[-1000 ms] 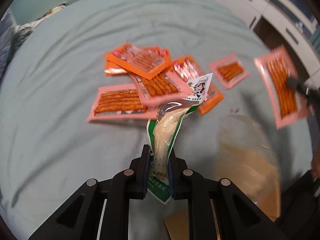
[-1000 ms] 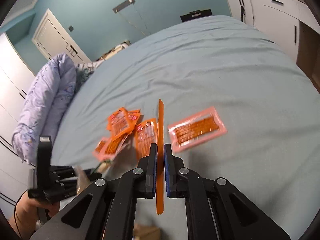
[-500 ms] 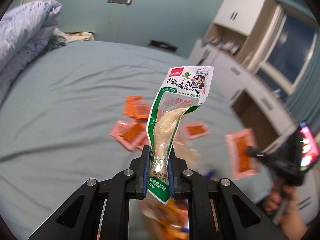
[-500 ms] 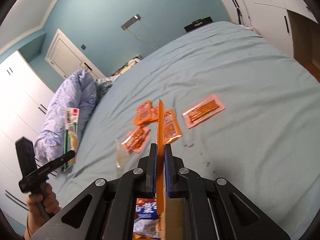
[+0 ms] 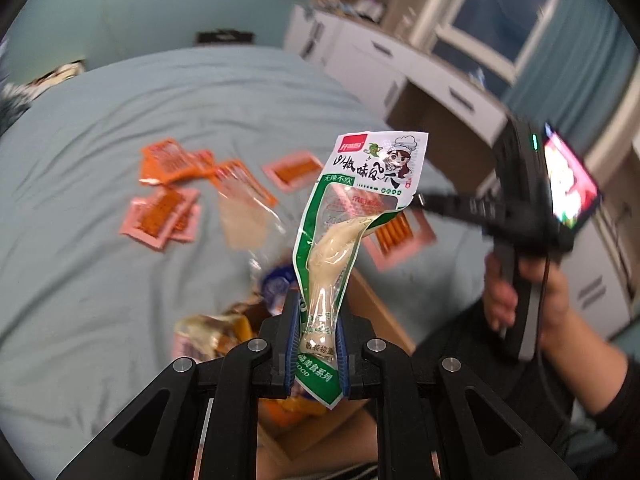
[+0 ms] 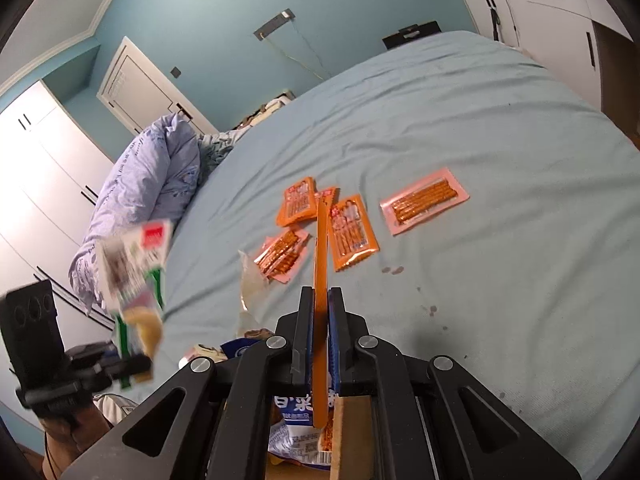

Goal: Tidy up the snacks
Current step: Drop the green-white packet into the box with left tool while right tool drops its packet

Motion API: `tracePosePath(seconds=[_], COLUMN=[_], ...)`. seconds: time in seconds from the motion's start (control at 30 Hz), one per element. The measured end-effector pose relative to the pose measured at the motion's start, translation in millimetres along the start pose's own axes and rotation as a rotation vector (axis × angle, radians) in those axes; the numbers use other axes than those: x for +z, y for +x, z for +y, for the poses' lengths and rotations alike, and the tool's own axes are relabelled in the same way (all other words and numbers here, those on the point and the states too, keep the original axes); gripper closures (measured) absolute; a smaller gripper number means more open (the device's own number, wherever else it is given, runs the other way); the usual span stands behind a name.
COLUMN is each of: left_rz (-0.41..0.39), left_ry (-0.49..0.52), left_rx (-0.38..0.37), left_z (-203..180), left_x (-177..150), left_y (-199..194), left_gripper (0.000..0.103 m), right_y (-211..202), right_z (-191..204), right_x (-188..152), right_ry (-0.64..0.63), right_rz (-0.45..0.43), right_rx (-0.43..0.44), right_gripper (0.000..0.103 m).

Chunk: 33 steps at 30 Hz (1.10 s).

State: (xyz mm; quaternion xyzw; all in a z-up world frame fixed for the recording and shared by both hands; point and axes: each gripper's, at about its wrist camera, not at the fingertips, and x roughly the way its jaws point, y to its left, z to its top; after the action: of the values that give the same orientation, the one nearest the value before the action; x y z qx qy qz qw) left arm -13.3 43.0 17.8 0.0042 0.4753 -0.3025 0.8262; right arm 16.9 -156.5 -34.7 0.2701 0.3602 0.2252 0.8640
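Blue-padded fingers of the left gripper (image 5: 318,344) are clamped on the bottom of a green and white snack pouch (image 5: 352,232), whose long axis stands upright, top leaning right. The right gripper (image 6: 320,336) pinches an orange packet (image 6: 321,280) edge-on, pointing away, over a cardboard box (image 6: 352,432) of snacks. Farther out, orange and pink packets (image 6: 352,232) lie flat on the pale blue bed (image 6: 500,152). White cabinets (image 6: 560,8) stand at the far right.

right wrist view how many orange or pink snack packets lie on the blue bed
5: left orange foil packet, middle orange packet partly hidden behind it, right orange packet, pink stick packet far right, near pink packet, which may cover another.
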Motion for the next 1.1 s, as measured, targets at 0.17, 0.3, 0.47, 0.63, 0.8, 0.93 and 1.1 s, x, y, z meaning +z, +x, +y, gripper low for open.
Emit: tracePosePath(seconds=[0.17, 0.3, 0.47, 0.63, 0.8, 0.93, 1.1], left_rz=[0.09, 0.101, 0.011, -0.012, -0.004, -0.01, -0.006], left_ry=[0.105, 0.076, -0.02, -0.16, -0.241, -0.232, -0.213], left_rx=[0.066, 0.12, 0.121, 0.164, 0.175, 0.171, 0.178], left_z=[-24, -17, 1, 27, 44, 43, 39], left_x=[-16, -17, -13, -11, -12, -13, -12], left_y=[17, 19, -1, -8, -9, -9, -7], left_gripper=[0.073, 0.043, 0.022, 0.022, 0.022, 0.022, 0.022], right_y=[-1, -2, -2, 6, 13, 31, 46], right_z=[1, 1, 1, 14, 42, 58, 57], right_x=[4, 1, 0, -5, -19, -31, -25], right_ry=[0.007, 0.002, -0.004, -0.055, -0.206, -0.321, -0.291], right_rz=[-0.002, -0.001, 0.006, 0.059, 0.135, 0.247, 0.291], right_rx=[0.008, 0.014, 0.032, 0.138, 0.189, 0.126, 0.031], right_gripper=[0.099, 0.099, 0.099, 0.099, 0.099, 0.099, 0.095])
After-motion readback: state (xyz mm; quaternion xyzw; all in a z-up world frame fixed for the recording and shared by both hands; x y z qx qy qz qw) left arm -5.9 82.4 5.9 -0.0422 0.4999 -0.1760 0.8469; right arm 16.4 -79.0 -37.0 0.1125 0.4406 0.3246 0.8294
